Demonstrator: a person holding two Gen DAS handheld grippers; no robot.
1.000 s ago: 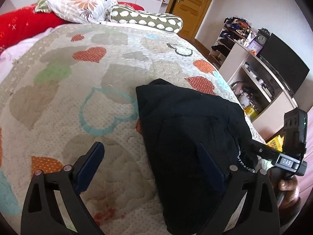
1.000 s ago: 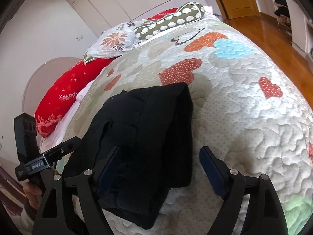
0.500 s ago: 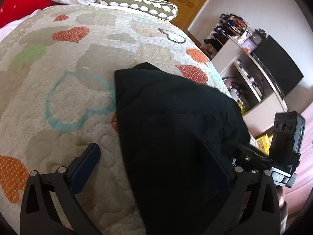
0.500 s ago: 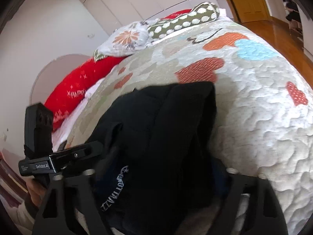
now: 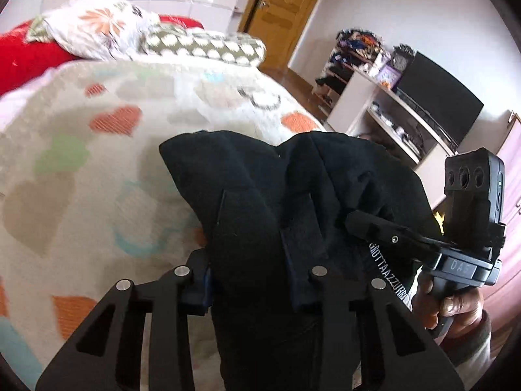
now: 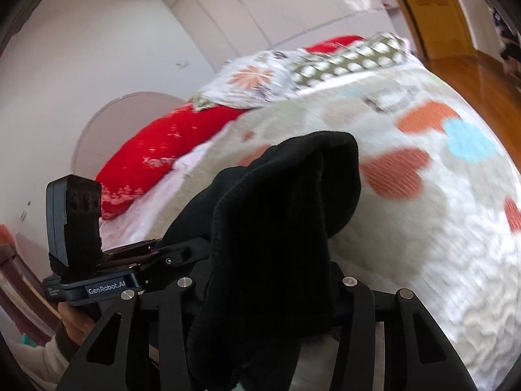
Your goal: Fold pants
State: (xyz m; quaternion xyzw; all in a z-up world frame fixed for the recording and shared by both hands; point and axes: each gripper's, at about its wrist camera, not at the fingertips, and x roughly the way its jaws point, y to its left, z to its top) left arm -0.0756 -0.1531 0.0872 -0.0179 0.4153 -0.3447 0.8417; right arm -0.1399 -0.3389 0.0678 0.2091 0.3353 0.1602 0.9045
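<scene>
Left gripper [image 5: 250,280], bottom centre of its view, clamped on a thick wad of the pants [image 5: 293,202]; right gripper [image 6: 270,290], low centre of its own view, likewise closed on a bunch of the same black cloth. Pants gathered between the two, raised off the quilt [image 5: 81,169] near the bottom edge and drooping forward in heavy, doubled layers toward mid-frame; whether the far end touches the quilt, impossible to tell. Risks, as a judgement: several layers pinched at once instead of a single edge, so a lumpy, crooked fold likely; slack hanging below the right gripper liable to drag on the quilt and undo earlier folds; uneven lift by one side likely to twist the bundle; a thick wad apt to slip out under its own weight. Strong blur over the bedding, so little to read of fine creases. Right gripper's camera block and holding hand [image 5: 456,306] at lower right of the left view, very near the cloth, a possible snag or bump. Farther off: quilt with heart shapes mostly bare, room enough to lay the pants down; pillows [image 5: 202,45] and a red cushion [image 6: 169,150] at the upper part of both views, well apart; shelf [image 5: 384,104], dark screen [image 5: 439,104] and door [image 5: 280,13] beyond, upper right.
</scene>
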